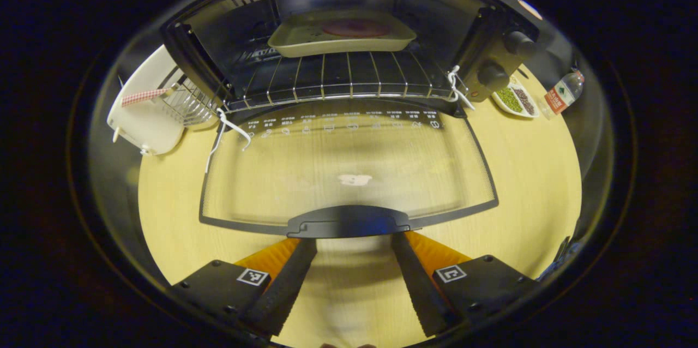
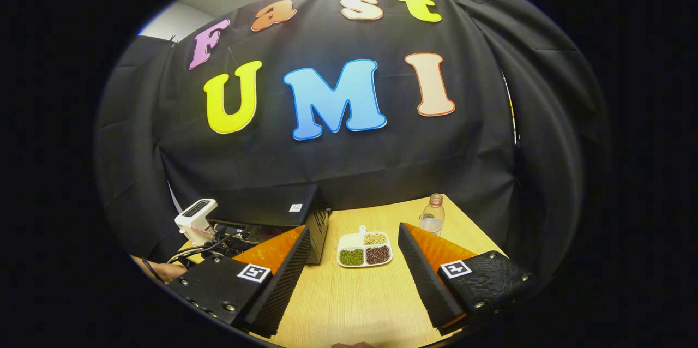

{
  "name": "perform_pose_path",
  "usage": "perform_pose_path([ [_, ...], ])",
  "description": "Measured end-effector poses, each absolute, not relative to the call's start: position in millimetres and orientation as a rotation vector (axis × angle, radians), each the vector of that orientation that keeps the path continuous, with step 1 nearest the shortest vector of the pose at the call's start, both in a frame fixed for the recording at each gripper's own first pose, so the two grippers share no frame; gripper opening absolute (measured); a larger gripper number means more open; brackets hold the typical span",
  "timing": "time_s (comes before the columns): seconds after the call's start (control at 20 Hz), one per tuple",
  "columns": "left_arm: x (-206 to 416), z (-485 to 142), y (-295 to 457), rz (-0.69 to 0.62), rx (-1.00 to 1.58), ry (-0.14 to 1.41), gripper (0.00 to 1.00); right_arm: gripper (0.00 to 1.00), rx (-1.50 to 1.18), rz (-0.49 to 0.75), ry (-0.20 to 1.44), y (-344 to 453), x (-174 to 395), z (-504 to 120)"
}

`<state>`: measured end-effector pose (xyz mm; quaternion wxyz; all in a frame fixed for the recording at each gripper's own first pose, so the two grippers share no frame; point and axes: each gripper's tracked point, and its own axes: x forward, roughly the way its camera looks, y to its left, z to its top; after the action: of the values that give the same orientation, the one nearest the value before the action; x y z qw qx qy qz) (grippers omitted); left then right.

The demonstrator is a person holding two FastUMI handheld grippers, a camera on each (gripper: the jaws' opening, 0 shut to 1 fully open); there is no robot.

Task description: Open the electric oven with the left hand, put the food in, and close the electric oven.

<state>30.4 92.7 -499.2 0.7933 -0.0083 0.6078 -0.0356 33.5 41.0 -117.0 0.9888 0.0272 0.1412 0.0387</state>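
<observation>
Wooden counter (image 1: 523,184) carries oven (image 1: 349,37), door (image 1: 349,173) dropped flat toward camera. Tray (image 1: 341,37) sits on wire rack (image 1: 338,78) inside oven at 12 o'clock, reddish round food (image 1: 354,28) in it. Divided dish (image 2: 364,250) holds green, dark red and pale beans; bottle (image 2: 432,218) at its 2 o'clock. Left tongs (image 1: 351,247) spread, tips just short of door handle (image 1: 349,222), holding nothing. Right tongs (image 2: 354,239) spread wide above counter, holding nothing, dish between tips farther off.

oven door (image 1: 349,173) markings blurred, bottle (image 1: 564,93) label unreadable
</observation>
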Motion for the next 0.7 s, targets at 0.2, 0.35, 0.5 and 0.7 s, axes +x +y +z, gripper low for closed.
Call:
perform_pose_path([
  [0.2,28,-478,93,-0.088,-0.022,1.245,0.92,0.98,0.053,0.095,0.277,53,35,-116],
  [0.35,30,-463,93,-0.09,-0.038,1.21,0.95,0.98,0.055,0.117,0.277,63,33,-116],
  [0.5,36,-451,95,-0.089,-0.019,1.149,0.95,0.98,0.043,0.132,0.281,71,33,-116],
  [0.7,54,-432,100,-0.079,0.024,1.081,0.95,0.98,0.039,0.135,0.268,73,31,-111],
])
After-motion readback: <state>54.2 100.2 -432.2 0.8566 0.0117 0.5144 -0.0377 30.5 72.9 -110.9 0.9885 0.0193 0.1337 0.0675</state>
